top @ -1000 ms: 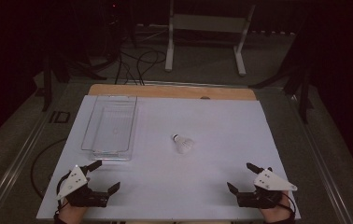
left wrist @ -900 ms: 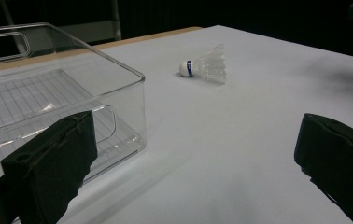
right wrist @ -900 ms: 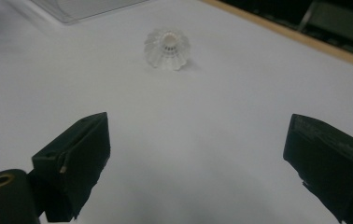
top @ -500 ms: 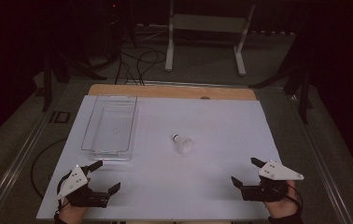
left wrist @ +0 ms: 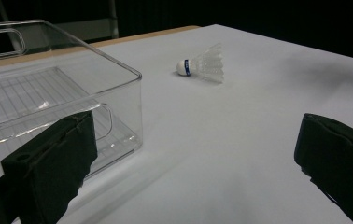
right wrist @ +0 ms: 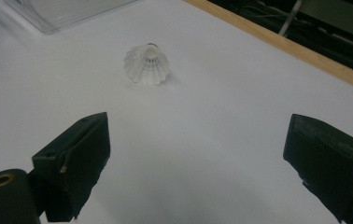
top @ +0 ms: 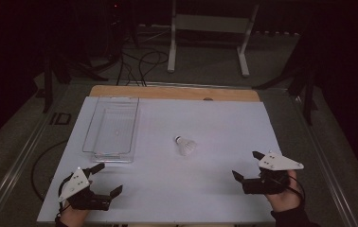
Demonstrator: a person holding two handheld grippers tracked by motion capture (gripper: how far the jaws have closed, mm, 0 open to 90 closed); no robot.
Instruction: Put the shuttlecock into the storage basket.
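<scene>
**Shuttlecock lies ahead-left of the right claw, nearer it than the left**

Shuttlecock on its side on the white tabletop, roughly mid-surface, clear of everything. Cork end with blue band points toward the far-left; skirt flares toward the near-right. Long axis runs diagonally across the tabletop, not square to either hand.

Right claw low at the near-right, jaws spread wide, nothing between them. Shuttlecock sits forward and to the left of it, near but apart. In the right gripper view the shuttlecock is ahead between the jaw lines, shifted toward the left jaw, skirt opening facing the camera, cork on the far side.

Left claw at the near-left corner, jaws also wide apart and empty. Its view has the shuttlecock well off, forward and right, broadside on. Clear plastic bin stands just ahead of this claw, empty, ribbed floor visible; bin wall close beside the left jaw.

Judgement: right claw is the nearer one and the better lined up. A forward reach with a slight drift left should bracket the skirt. Skirt is light and springy; a grip across the cork would hold firmer but needs the claw to travel past the skirt. Bin lies left of the shuttlecock, a likely drop point.
</scene>
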